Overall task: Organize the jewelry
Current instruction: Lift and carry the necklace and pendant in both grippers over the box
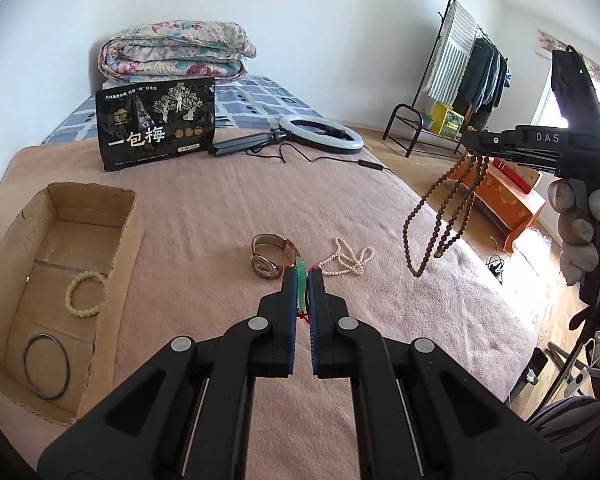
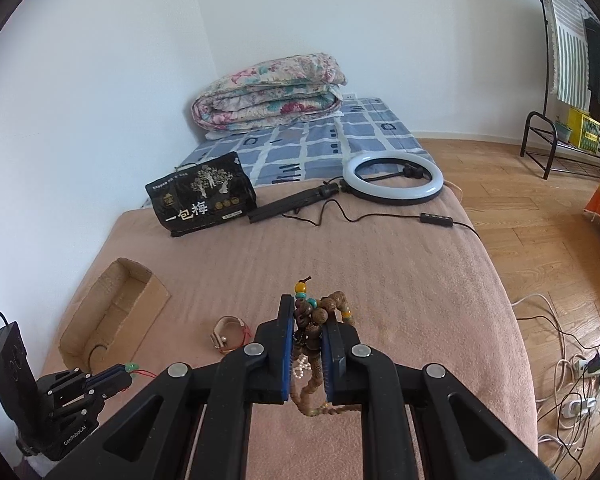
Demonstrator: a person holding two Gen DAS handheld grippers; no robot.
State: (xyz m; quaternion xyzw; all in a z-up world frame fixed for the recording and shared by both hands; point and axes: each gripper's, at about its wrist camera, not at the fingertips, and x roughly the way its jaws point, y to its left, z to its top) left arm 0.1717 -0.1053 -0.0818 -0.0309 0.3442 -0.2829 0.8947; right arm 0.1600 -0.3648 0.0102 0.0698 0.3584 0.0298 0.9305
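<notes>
Both fingers clenched: left gripper [image 1: 301, 276] pinches a green pendant [image 1: 301, 286], right gripper [image 2: 307, 320] brown beads [image 2: 312, 320].

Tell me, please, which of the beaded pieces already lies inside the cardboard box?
The pale bead bracelet, on the cardboard box floor; the white bead strand lies on the blanket, and the brown bead necklace hangs from the right tool.

Place: bedroom in a home.
Bed [image 2: 340, 256]: covered w/ pinkish-brown blanket; blue checked sheet [image 2: 320, 140] seen at far end.
Bedding: floral quilt [image 2: 268, 92] folded, laid vs. white wall.
Clothes: garment rack [image 1: 472, 64] w/ hung items, seen by window side.
Floor: wood boards [image 2: 520, 208], cables & power strips [image 2: 580, 364] strewn.
Misc: ring light [image 2: 392, 180] and snack bag [image 2: 202, 196] left on bed.
</notes>
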